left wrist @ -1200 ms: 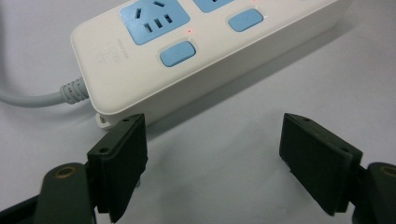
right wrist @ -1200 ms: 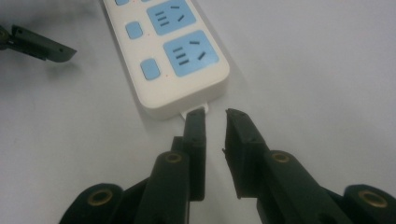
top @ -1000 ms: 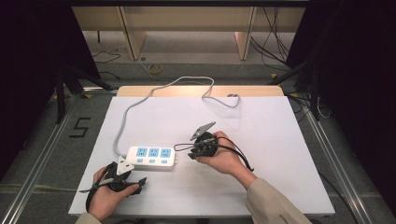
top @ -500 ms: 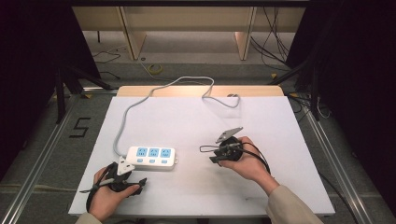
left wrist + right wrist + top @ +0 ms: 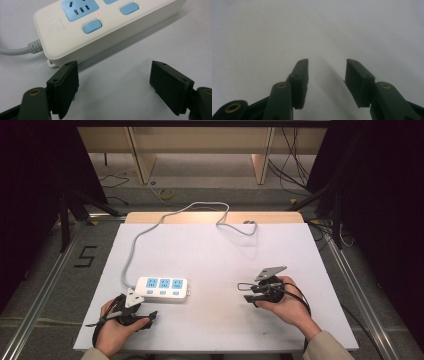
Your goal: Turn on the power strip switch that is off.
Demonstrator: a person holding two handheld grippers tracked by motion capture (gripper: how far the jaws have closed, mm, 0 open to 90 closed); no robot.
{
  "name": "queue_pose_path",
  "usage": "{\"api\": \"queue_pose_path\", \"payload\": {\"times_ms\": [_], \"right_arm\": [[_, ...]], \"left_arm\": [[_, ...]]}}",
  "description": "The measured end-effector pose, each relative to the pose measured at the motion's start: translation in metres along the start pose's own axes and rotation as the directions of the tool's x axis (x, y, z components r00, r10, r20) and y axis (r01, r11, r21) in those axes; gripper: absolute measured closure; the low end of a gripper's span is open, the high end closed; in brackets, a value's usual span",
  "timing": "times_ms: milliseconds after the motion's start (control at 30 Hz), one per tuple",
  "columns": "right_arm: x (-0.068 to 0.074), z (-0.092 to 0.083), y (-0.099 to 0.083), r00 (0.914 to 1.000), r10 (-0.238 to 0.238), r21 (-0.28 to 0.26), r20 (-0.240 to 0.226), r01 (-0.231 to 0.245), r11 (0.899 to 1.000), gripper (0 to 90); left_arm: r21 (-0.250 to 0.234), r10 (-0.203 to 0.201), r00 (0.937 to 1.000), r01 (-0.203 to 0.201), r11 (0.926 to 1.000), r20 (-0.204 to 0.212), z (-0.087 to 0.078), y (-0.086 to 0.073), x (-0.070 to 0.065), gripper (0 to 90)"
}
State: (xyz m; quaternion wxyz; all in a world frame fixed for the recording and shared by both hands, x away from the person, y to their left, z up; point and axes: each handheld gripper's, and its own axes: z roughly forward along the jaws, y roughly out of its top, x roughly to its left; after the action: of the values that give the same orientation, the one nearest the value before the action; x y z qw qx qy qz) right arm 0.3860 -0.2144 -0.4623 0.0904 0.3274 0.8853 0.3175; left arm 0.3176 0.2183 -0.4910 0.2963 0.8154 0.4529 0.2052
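White power strip [image 5: 162, 288] lies lower left of centre in high view, just above L gripper [image 5: 131, 312], whose jaws stand wide w/ nothing btwn them; R gripper [image 5: 243, 291], lower right, well apart from strip, jaws just been opening, nothing btwn, over white table [image 5: 225, 255].

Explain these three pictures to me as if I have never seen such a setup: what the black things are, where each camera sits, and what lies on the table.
No machine here: a person holds a hand-operated grasping tool in each hand. The high view looks down on the white table. On it lies a white power strip with blue sockets, its grey cord running to the far edge. The left tool rests just in front of the strip; the right tool sits apart, to its right. The other two pictures come from cameras riding on each tool, looking along its black jaws. Both tools are open and hold nothing; the right one's jaws have just been opening.
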Motion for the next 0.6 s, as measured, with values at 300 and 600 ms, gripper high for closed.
{"api": "queue_pose_path", "payload": {"times_ms": [300,600], "right_arm": [[-0.006,-0.016,-0.030,0.9988,0.043,-0.058,0.023,-0.041,0.997,46.5],[-0.010,-0.023,-0.043,0.9969,0.066,-0.080,0.043,-0.062,0.995,43.9]], "left_arm": [[-0.001,0.000,1.0000,0.000,1.0000,-0.005,0.000,0.000,0.000,23.0],[-0.003,0.004,1.0000,-0.004,1.0000,-0.003,0.000,0.000,-0.001,22.9]]}}
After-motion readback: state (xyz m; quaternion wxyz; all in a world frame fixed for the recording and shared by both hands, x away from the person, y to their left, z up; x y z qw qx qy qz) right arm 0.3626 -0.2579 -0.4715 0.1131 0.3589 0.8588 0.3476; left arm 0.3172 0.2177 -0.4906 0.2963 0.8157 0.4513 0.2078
